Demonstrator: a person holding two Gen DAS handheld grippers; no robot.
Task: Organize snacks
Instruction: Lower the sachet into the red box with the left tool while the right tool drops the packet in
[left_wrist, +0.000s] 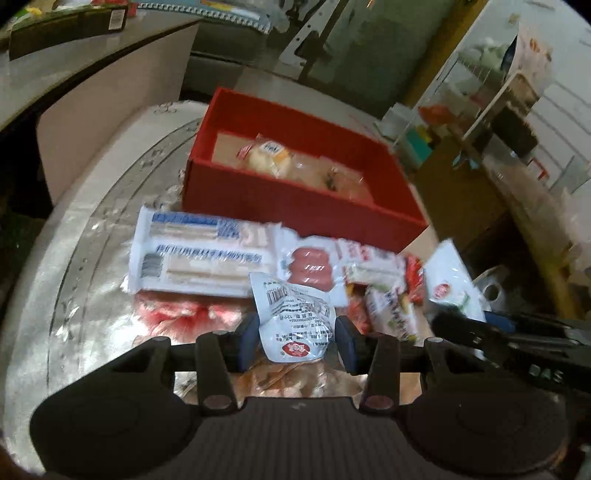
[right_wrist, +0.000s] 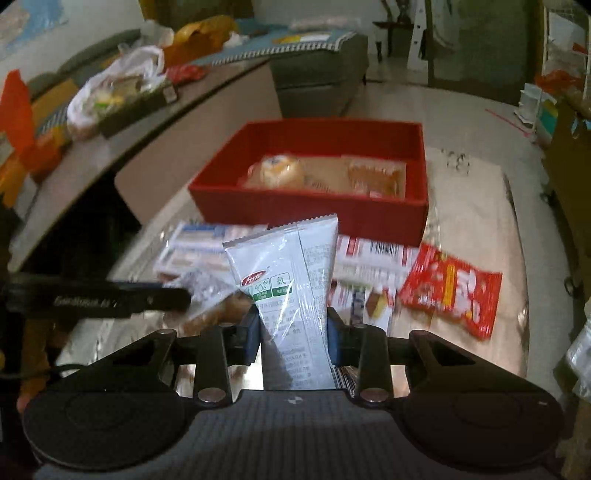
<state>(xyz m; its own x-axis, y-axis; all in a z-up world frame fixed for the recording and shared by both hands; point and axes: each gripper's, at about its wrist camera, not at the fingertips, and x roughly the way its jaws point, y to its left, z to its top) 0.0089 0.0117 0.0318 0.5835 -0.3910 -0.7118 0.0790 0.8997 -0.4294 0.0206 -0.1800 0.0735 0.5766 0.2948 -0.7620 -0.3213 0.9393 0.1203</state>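
Left claw (left_wrist: 298, 341) pinching small white sachet (left_wrist: 291, 314), right claw (right_wrist: 292, 334) pinching white-green packet (right_wrist: 291, 280), red box (right_wrist: 314, 214) contents blurred, packet print illegible

A grey sofa (right_wrist: 317, 70) stands behind the low table (right_wrist: 476, 206), draped with a striped blue throw (right_wrist: 280, 46). To the left, a long counter (right_wrist: 122, 133) carries a white plastic bag (right_wrist: 110, 88), a dark box (right_wrist: 136, 109) and orange packaging (right_wrist: 16, 110). A white shelf unit (left_wrist: 491, 88) lines the right wall.
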